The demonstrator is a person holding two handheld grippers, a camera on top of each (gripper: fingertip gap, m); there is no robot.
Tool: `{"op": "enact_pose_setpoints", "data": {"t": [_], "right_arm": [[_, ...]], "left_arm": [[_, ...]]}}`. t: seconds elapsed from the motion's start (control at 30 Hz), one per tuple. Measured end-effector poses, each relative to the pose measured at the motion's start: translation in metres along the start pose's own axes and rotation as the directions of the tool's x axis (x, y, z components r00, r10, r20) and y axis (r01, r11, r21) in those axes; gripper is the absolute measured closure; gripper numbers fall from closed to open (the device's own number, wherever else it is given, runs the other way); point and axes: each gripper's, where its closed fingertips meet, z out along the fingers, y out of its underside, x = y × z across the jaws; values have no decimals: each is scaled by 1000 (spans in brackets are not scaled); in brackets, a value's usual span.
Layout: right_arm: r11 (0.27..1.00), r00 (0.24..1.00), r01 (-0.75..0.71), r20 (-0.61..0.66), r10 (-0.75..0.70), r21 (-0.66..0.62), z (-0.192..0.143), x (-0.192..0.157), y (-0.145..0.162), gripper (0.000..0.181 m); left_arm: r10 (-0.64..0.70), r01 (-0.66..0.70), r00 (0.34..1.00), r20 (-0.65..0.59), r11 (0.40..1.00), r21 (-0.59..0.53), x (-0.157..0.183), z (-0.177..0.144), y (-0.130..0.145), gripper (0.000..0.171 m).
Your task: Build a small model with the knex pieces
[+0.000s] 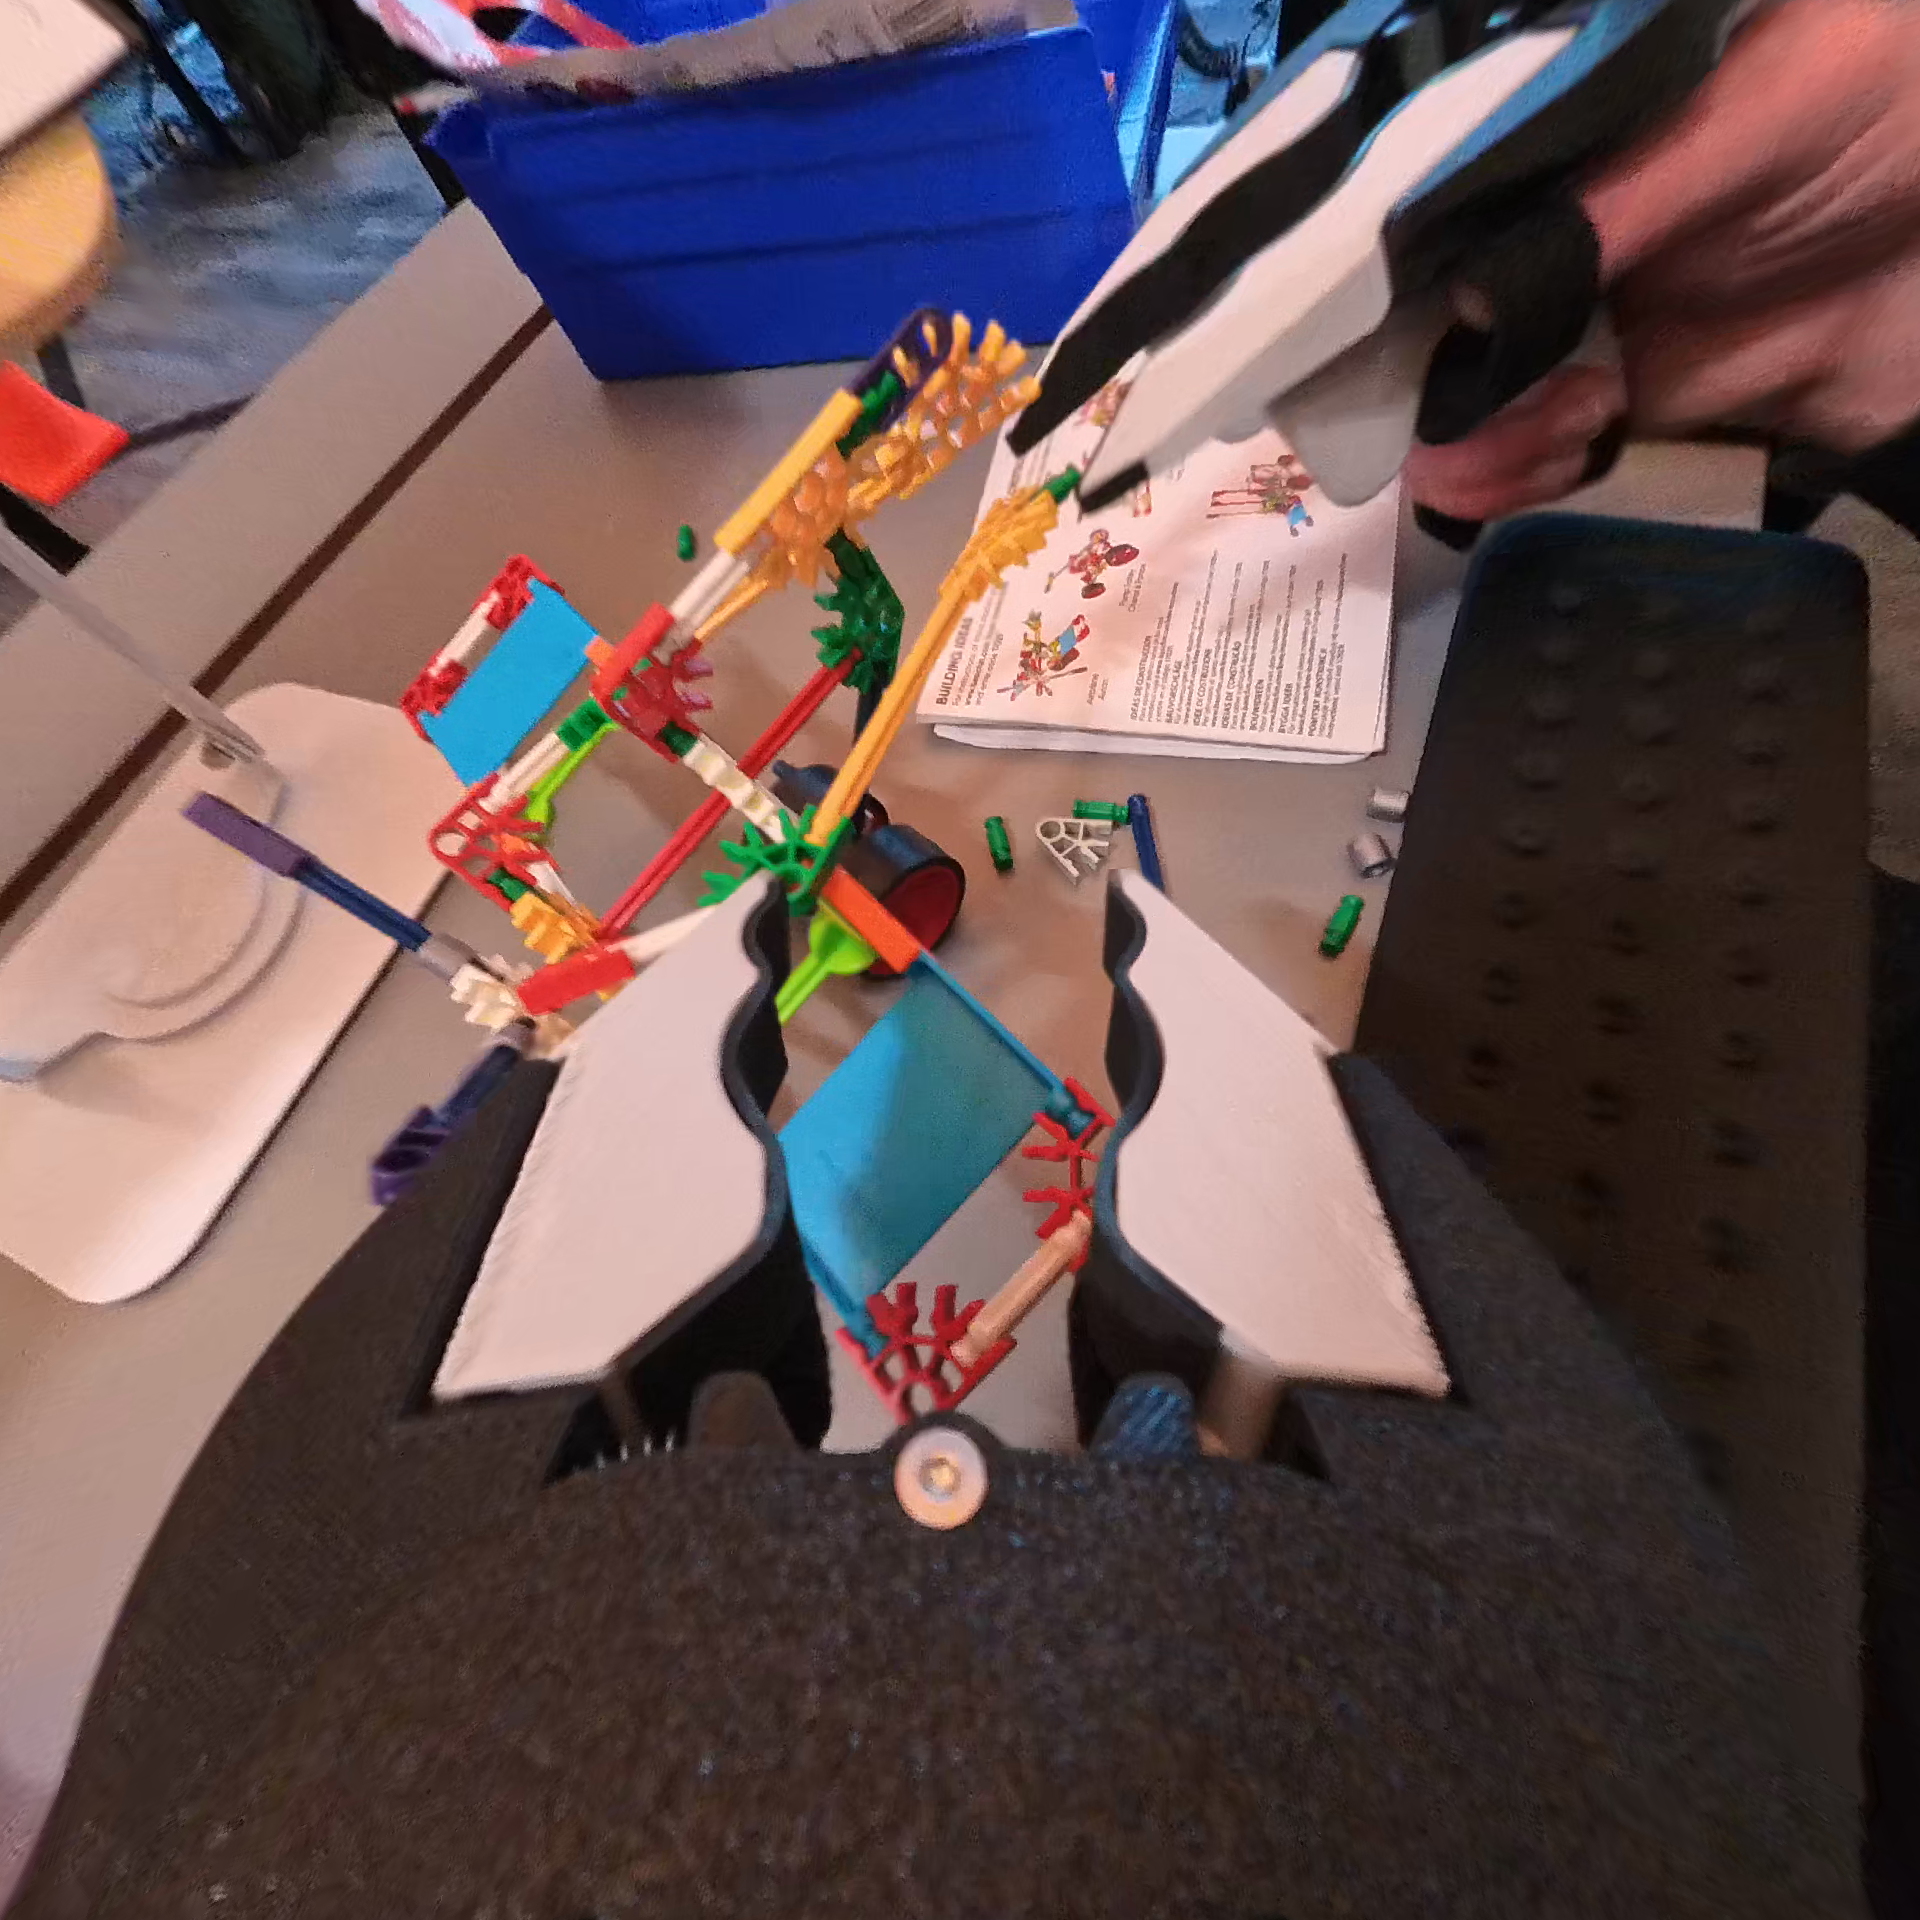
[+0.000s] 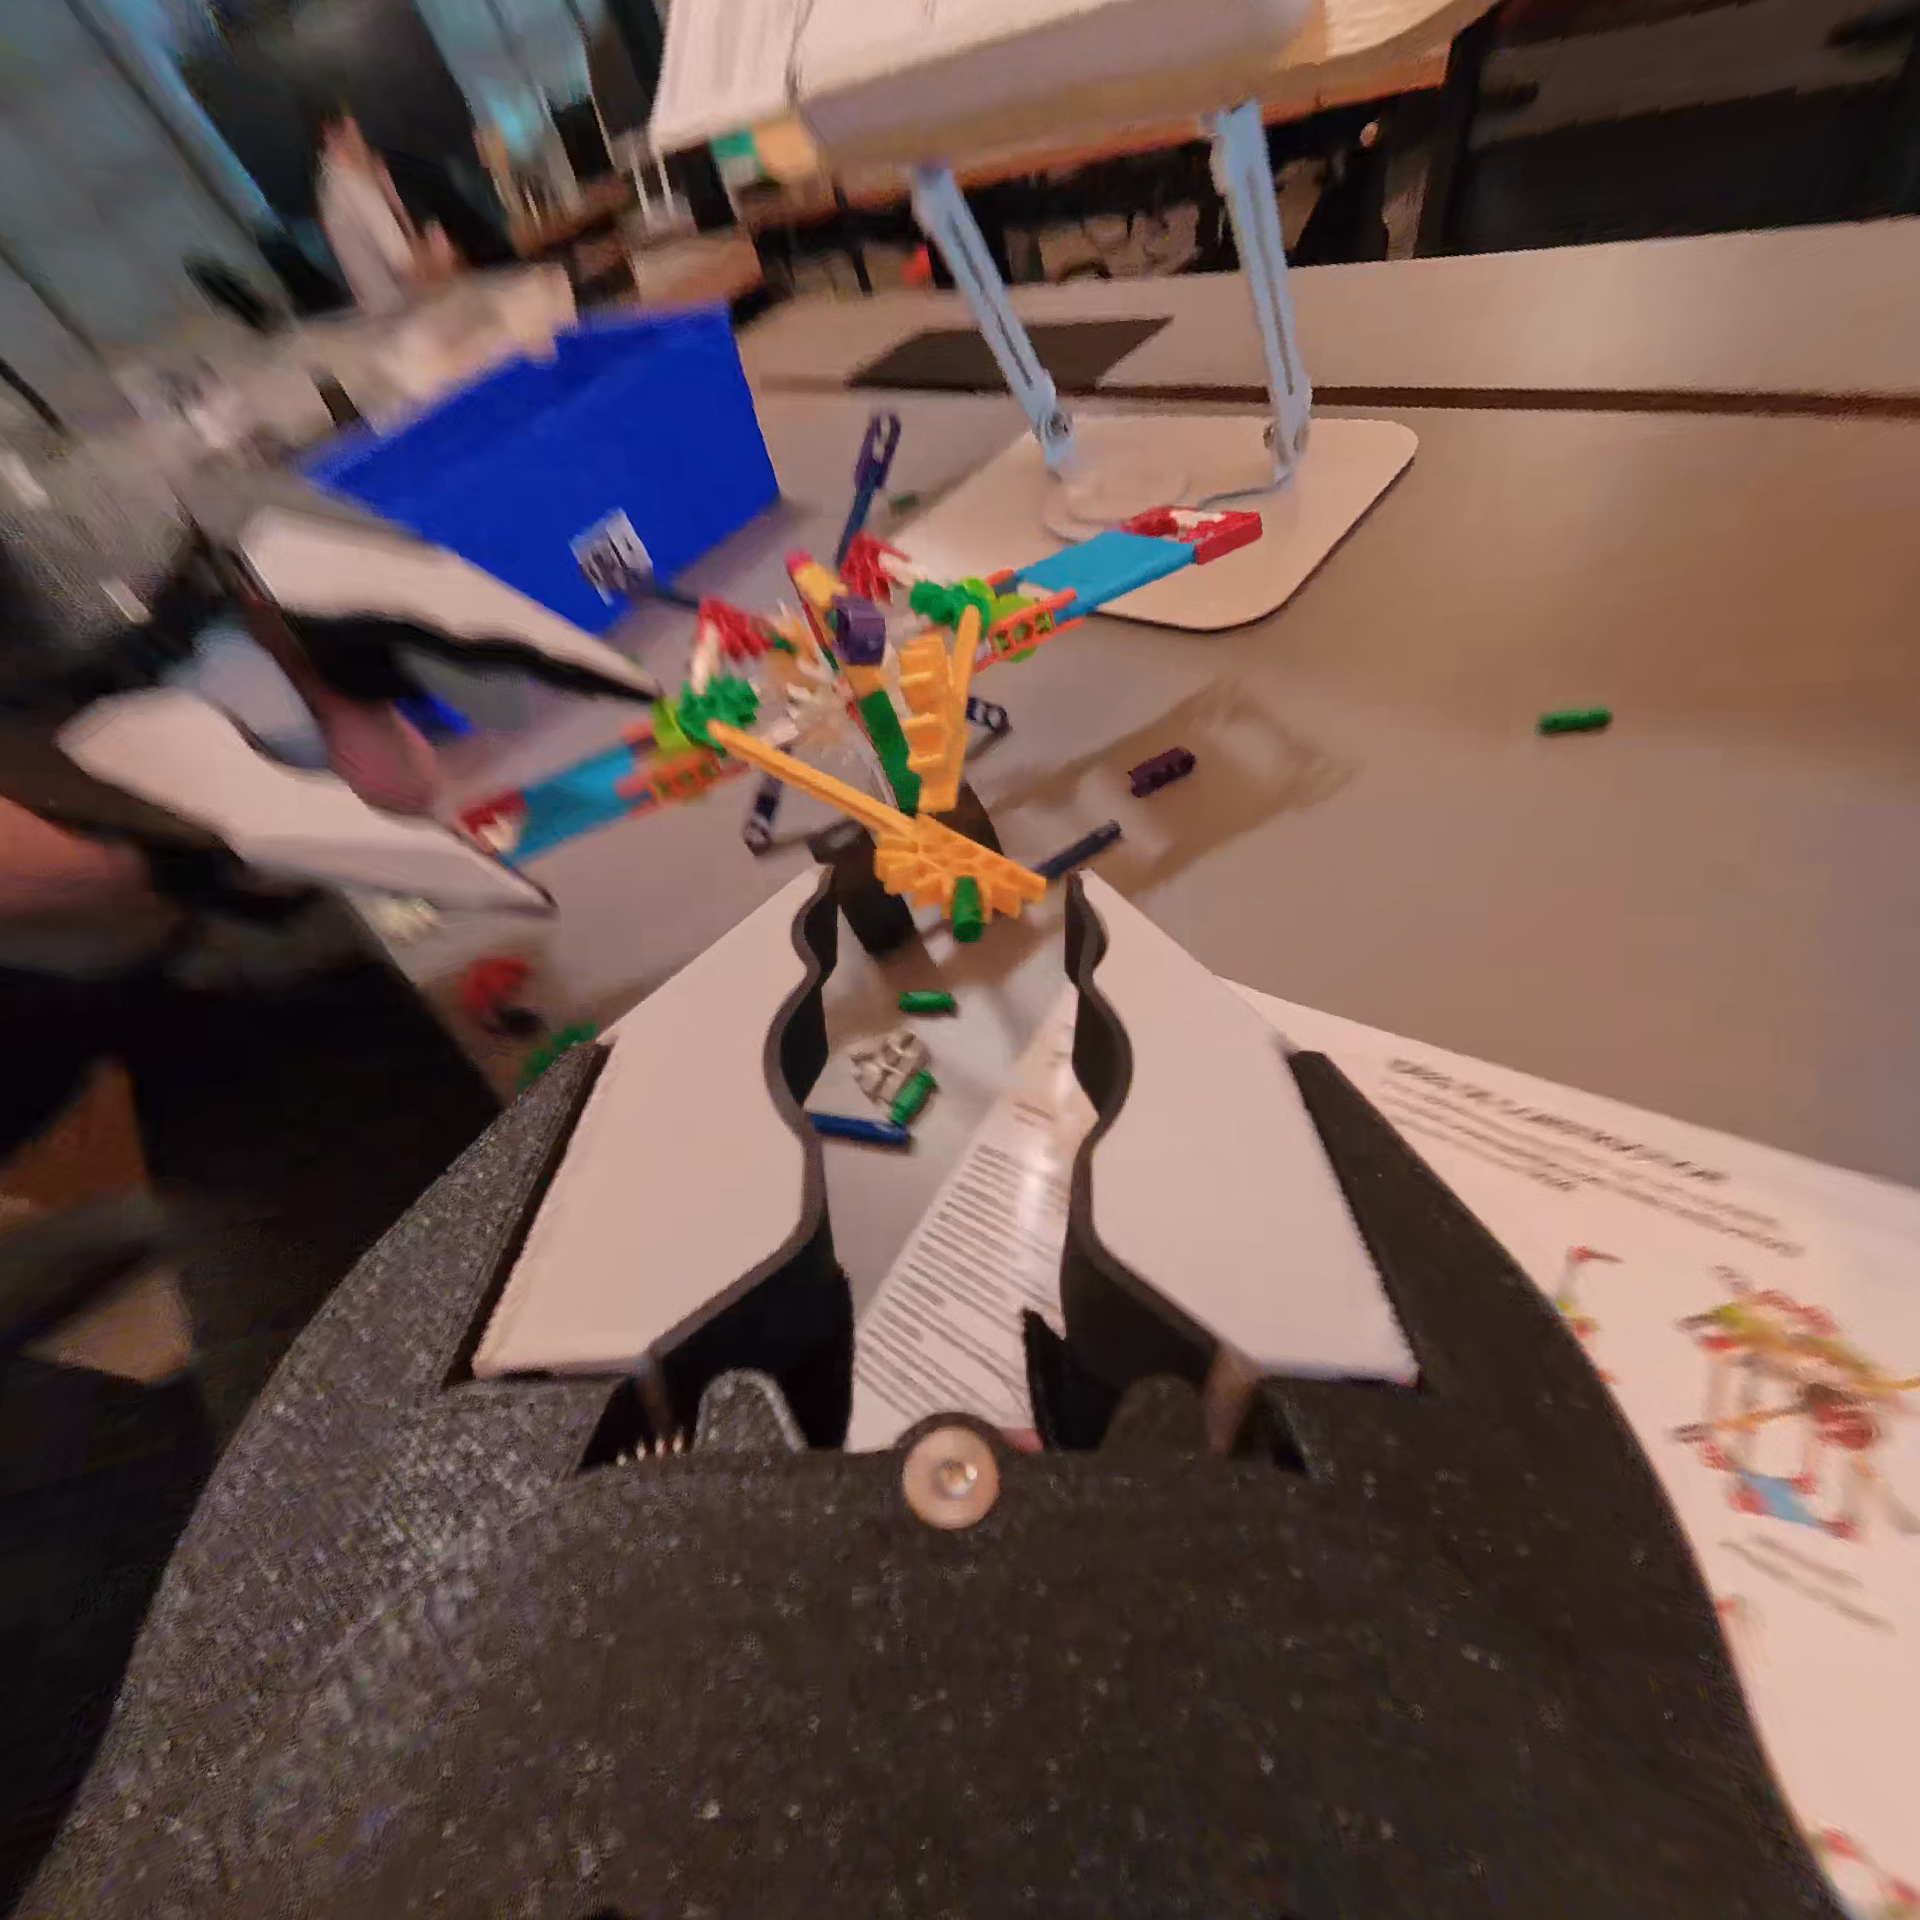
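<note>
A colourful rod-and-connector toy model [image 1: 727,665] stands tilted on the grey table, with a black and red wheel [image 1: 914,873] under it. My left gripper [image 1: 940,888] is shut across one of the model's blue panels [image 1: 914,1122], and the panel's red connectors touch the right finger. The model [image 2: 883,707] and the left gripper [image 2: 601,798] also show in the right wrist view. My right gripper [image 2: 948,883] is open. A yellow connector [image 2: 935,857] with a short green rod [image 2: 966,906] sits between its tips. A hand holds the right gripper [image 1: 1065,468] at the upper right.
A blue bin [image 1: 810,208] stands at the back. A printed booklet [image 1: 1195,623] lies right of the model. A white stand base [image 1: 156,987] lies to the left. Loose green rods [image 1: 1340,923] and a grey connector [image 1: 1075,844] are scattered about. A black padded object [image 1: 1621,935] is at the right.
</note>
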Motion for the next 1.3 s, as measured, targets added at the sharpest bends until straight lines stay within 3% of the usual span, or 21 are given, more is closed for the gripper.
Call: {"op": "enact_pose_setpoints", "data": {"t": [0.1, 0.2, 0.33, 0.47, 0.53, 0.63, 0.77, 0.93, 1.07, 1.13, 1.3], "right_arm": [[943, 946, 316, -42, -321, -100, 6, 5, 9, 141], [841, 843, 526, -58, -536, -128, 13, 0, 8, 146], [727, 722, 662, -105, -684, -180, 21, 2, 6, 167], [711, 716, 673, -60, -695, -203, 22, 0, 8, 170], [725, 738, 653, -28, -674, -218, 22, 0, 11, 172], [812, 834, 542, 22, -551, -217, 21, 0, 8, 172], [922, 950, 293, 186, -250, -254, 19, -10, 11, 174], [962, 961, 11, 267, 64, -272, 12, -20, -7, 176], [971, 968, 16, 249, 45, -239, 12, -18, -9, 174], [972, 978, 54, 211, -4, -230, 8, -12, -8, 155], [980, 974, 132, 202, -101, -150, -7, -14, -15, 155]], "left_arm": [[80, -80, 996, -34, 997, -15, -6, -11, -9, 118], [184, -187, 982, -45, 979, -85, -20, -12, -7, 130], [314, -326, 945, -93, 926, -188, -37, 2, 10, 139], [391, -414, 908, -153, 892, -181, -37, 14, 13, 151], [401, -425, 903, -153, 886, -188, -39, 16, 13, 152], [418, -439, 897, -140, 880, -182, -41, 16, 12, 157], [416, -433, 901, -122, 883, -181, -44, 19, 12, 157], [439, -453, 891, -114, 868, -204, -45, 25, 16, 154], [437, -452, 892, -117, 865, -219, -47, 28, 17, 153], [416, -433, 901, -120, 875, -219, -48, 28, 17, 153], [443, -452, 891, -97, 855, -253, -50, 26, 10, 141]]}}
